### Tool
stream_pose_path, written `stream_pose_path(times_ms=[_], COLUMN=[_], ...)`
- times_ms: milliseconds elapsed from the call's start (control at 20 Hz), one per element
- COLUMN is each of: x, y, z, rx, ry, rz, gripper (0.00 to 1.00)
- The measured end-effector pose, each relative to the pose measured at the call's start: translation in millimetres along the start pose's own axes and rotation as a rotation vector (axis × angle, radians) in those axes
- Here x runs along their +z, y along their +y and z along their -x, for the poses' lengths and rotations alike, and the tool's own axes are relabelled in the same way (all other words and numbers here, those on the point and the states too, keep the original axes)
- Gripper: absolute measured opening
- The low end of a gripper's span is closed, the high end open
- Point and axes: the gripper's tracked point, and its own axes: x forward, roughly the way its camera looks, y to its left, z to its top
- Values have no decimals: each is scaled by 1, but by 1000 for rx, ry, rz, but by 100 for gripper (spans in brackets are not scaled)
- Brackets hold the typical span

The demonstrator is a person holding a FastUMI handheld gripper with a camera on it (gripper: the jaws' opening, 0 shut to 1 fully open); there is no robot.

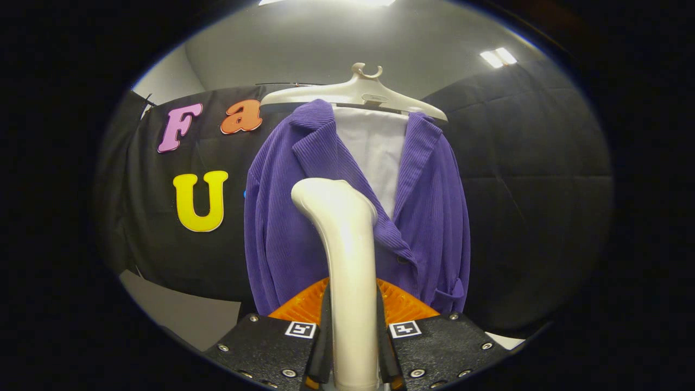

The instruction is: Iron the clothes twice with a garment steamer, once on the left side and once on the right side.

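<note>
The claw (353, 331) is pinching the handle of the white garment steamer (342, 239) between both fingers. Just beyond its head hangs the purple jacket (434, 217) on a pale hanger (358, 92).

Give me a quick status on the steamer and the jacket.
Gripper shut on steamer. Steamer head up in front of purple jacket on hanger. Nothing between them.

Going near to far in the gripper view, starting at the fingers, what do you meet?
Gripper, its fingers shut on the steamer's handle → garment steamer rising just ahead → purple jacket with a white shirt inside, on a hanger → the booth's black wall.
</note>
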Motion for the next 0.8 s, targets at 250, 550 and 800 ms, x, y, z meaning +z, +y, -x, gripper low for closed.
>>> stream_pose_path(times_ms=[250,550,800], x=[-30,-69,-119], y=[-7,-9,-13], z=[-1,3,7], rx=[-49,-60,-66], ry=[18,53,145], rz=[-10,16,36], gripper=[34,34,35])
